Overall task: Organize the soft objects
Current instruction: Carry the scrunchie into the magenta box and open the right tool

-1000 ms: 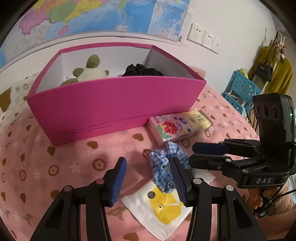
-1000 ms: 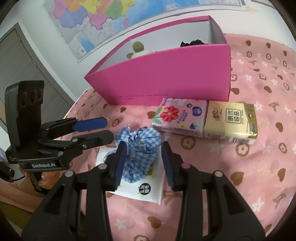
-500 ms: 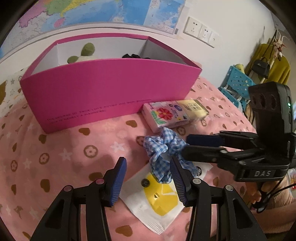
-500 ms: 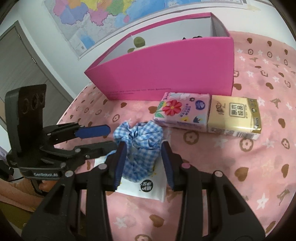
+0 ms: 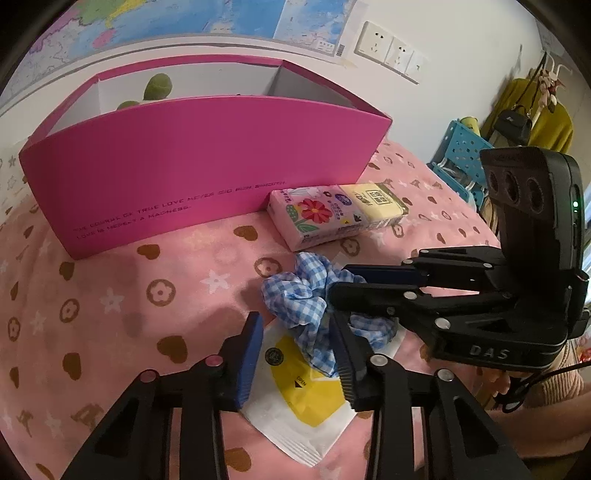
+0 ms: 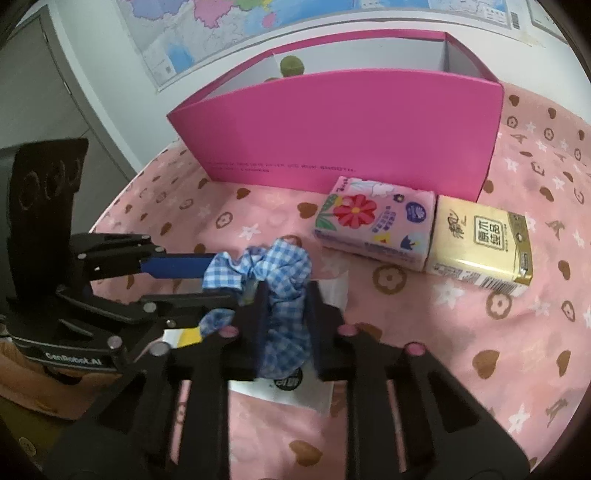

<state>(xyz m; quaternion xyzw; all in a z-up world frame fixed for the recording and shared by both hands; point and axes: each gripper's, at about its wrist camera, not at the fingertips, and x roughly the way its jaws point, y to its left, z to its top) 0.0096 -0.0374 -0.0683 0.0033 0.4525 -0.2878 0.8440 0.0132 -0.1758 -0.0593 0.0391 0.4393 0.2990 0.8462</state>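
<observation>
- Nearest in the right wrist view, the right gripper [image 6: 284, 314] is seen clamped on the blue gingham scrunchie [image 6: 280, 277]; the crumpled, puffy fabric is squeezed between the two black fingers and bulges out above and below them.
- The left gripper [image 5: 295, 350] is held partly spread, with nothing pinched between its ribbed blue pads [image 5: 249, 354]. Its right finger sits just beside the scrunchie [image 5: 303, 306]; actual contact can't be made out.
- Under the scrunchie, a flat white tissue packet with a yellow patch [image 5: 306, 398] is laid on the bedspread, glossy and crinkly at its edges.
- The pink bedspread [image 6: 480, 332] looks soft and fuzzy, and is printed with brown hearts, flowers and white stars.
- Further back, two plastic-wrapped blocky tissue packs are set side by side and touching: a pink floral pack [image 6: 373, 225] and a yellow pack [image 6: 484, 243].
- Right behind them a magenta cardboard box [image 6: 351, 129] is placed, smooth-walled with a white inside; a green plush toy [image 5: 157, 88] is seen poking up over its rim.
- A map [image 5: 184, 18] is hung on the far wall.
</observation>
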